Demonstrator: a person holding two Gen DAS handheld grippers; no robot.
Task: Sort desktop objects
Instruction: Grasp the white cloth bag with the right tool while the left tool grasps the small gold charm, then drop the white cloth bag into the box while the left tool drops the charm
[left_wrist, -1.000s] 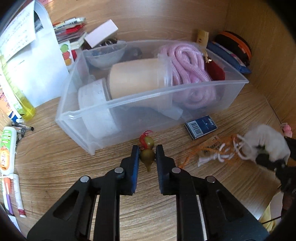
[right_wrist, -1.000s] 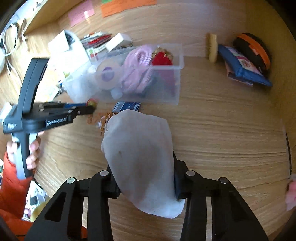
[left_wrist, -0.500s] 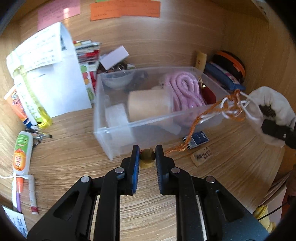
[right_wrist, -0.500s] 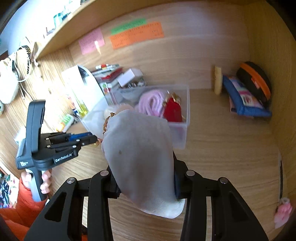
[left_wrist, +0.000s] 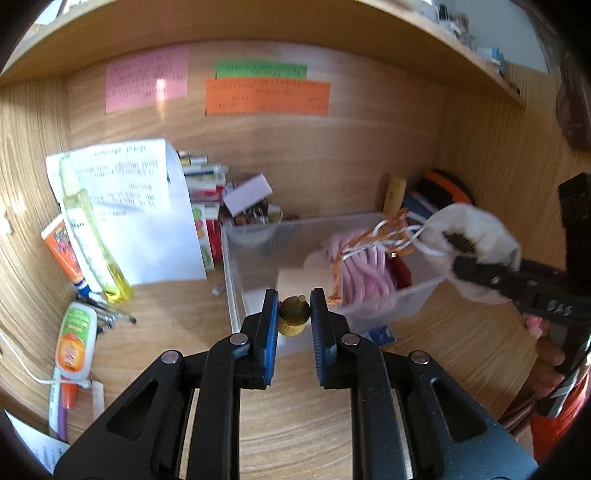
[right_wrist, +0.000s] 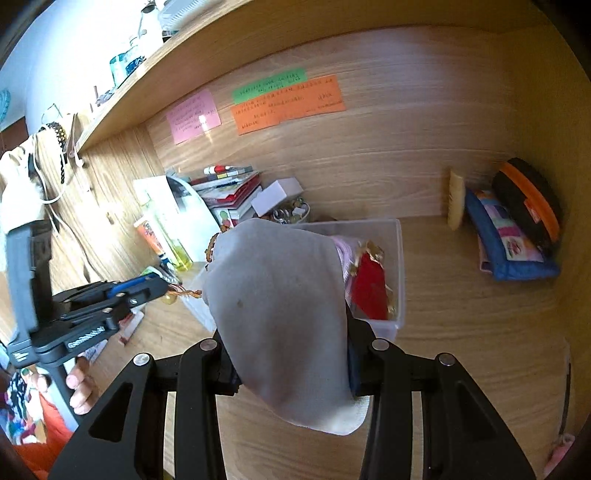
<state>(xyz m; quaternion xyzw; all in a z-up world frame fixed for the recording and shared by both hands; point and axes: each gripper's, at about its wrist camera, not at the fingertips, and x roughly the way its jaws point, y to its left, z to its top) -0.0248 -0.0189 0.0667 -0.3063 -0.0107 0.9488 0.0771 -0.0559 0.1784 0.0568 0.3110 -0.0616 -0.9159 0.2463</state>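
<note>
A wooden desk alcove (left_wrist: 303, 435) with coloured notes on its back wall is cluttered with stationery. A clear plastic bin (right_wrist: 399, 280) already holding a pink rope (left_wrist: 364, 273) stands mid-desk. A white cloth pouch (right_wrist: 284, 317) is pinched in the right gripper (right_wrist: 291, 369), held above the bin. Its orange cord (left_wrist: 369, 240) runs to a small gold gourd charm (left_wrist: 292, 315), clamped between the left gripper's (left_wrist: 293, 325) jaws. Step judged: pouch and charm being carried to the bin. Next, both are to be lowered in together and released.
</note>
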